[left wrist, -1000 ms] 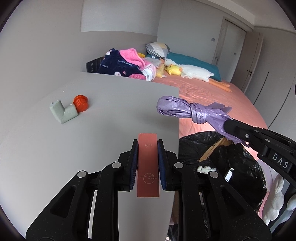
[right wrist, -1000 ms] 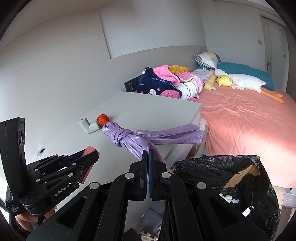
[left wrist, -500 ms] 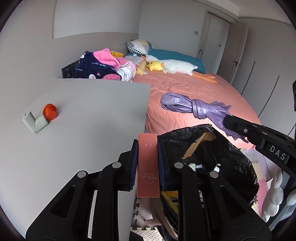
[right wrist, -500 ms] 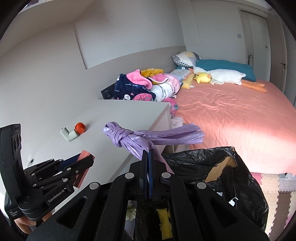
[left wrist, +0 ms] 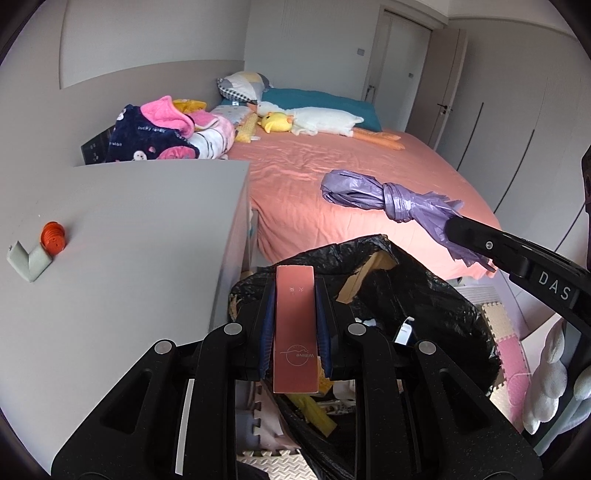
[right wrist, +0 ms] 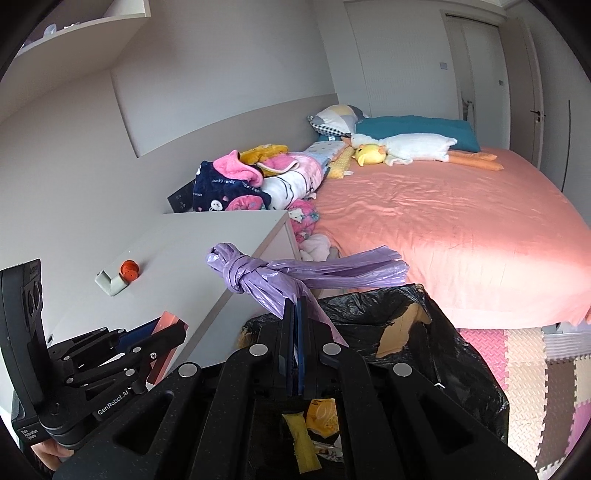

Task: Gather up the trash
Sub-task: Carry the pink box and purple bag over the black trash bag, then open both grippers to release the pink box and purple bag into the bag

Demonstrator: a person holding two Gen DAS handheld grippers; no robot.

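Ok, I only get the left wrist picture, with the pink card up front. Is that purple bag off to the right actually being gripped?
Observer: Yes. The right wrist view shows the right gripper shut flat on the tail of the knotted purple bag.
Operator: And what's underneath it?
Observer: The open black trash bag, directly below that gripper's fingers.
Operator: Anything above the grey cabinet?
Observer: A wall shelf, high on the left, outside your picture.
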